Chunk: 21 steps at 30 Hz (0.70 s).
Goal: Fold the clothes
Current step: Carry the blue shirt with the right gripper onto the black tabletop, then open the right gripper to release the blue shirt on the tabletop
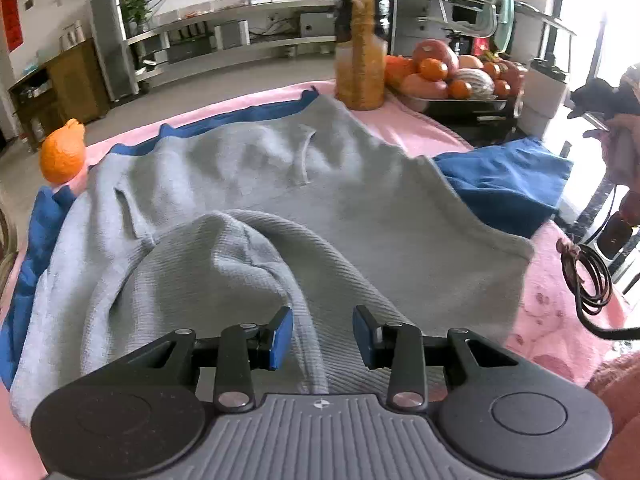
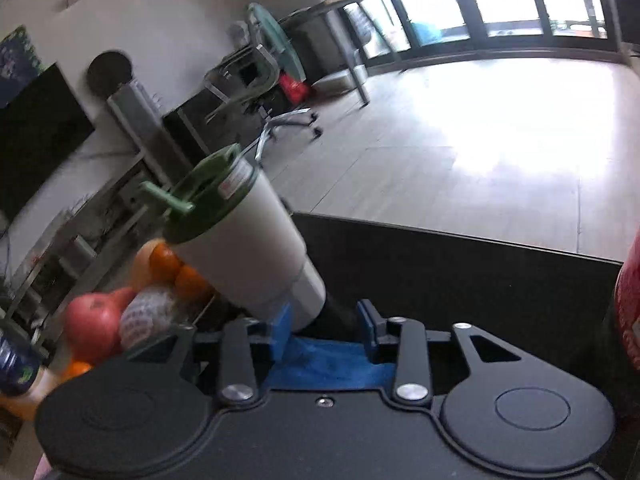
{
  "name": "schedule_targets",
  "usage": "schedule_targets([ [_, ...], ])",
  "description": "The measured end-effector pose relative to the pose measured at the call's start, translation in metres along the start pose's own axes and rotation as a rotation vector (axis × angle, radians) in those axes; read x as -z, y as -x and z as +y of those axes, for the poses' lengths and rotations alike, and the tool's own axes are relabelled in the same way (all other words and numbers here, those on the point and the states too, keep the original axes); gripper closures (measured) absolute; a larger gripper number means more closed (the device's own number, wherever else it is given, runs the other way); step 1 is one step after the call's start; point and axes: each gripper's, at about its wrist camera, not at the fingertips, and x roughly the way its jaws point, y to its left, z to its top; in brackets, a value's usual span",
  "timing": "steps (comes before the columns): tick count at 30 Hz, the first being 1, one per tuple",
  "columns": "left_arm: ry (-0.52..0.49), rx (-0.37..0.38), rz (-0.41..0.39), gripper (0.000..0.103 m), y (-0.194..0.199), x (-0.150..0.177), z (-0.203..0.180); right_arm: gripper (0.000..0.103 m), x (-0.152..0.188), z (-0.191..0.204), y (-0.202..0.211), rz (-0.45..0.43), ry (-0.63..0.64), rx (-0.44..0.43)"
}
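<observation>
Grey ribbed garment point(image 1: 280, 200) lies rumpled, one sleeve point(image 1: 240, 248) folded over its front.

The left gripper point(image 1: 322, 336) wore blue pads on black linkage arms with silver screws, over a grey ribbed body between two round black discs. The right gripper point(image 2: 325, 330) looked alike, its body black.

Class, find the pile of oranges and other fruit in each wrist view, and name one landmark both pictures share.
Left wrist view: the pile of oranges and other fruit sits upper right, on a tray beyond the grey knitted garment.
Right wrist view: lower left, behind the white tumbler with green lid.
Shared landmark: the round glass tabletop.
</observation>
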Motion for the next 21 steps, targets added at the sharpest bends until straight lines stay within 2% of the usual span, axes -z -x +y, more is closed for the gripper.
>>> schedule_targets([
  [2,-0.009,0.010,-0.007,0.067,0.003,0.000,-0.003,0.067,-0.001,0.001,0.009,0.017,0.027,-0.008],
  [4,-0.015,0.014,-0.009,0.067,0.004,-0.001,-0.005,0.072,0.001,0.003,0.005,0.074,0.041,-0.040],
  [5,-0.015,0.014,-0.008,0.067,0.003,-0.001,-0.005,0.076,0.003,0.004,0.001,0.125,0.050,-0.058],
  [7,-0.012,0.013,0.002,0.067,0.000,0.000,-0.005,0.084,0.012,0.009,-0.016,0.303,0.083,-0.080],
  [8,-0.009,0.013,0.008,0.067,-0.002,0.000,-0.005,0.084,0.018,0.012,-0.022,0.361,0.101,-0.084],
  [12,-0.004,0.015,0.024,0.067,-0.006,0.000,-0.004,0.084,0.031,0.022,-0.034,0.469,0.145,-0.086],
  [13,-0.002,0.014,0.026,0.067,-0.007,0.000,-0.004,0.090,0.033,0.023,-0.036,0.471,0.142,-0.076],
  [15,0.004,0.012,0.031,0.067,-0.008,0.000,-0.002,0.095,0.033,0.026,-0.036,0.435,0.146,-0.055],
  [16,0.005,0.009,0.033,0.067,-0.008,0.000,-0.001,0.103,0.033,0.027,-0.037,0.411,0.151,-0.040],
  [19,0.004,0.003,0.032,0.067,-0.005,0.002,0.001,0.103,0.033,0.024,-0.039,0.324,0.176,-0.003],
  [21,0.003,0.002,0.030,0.067,-0.002,0.003,0.004,0.103,0.031,0.026,-0.036,0.309,0.182,0.012],
])
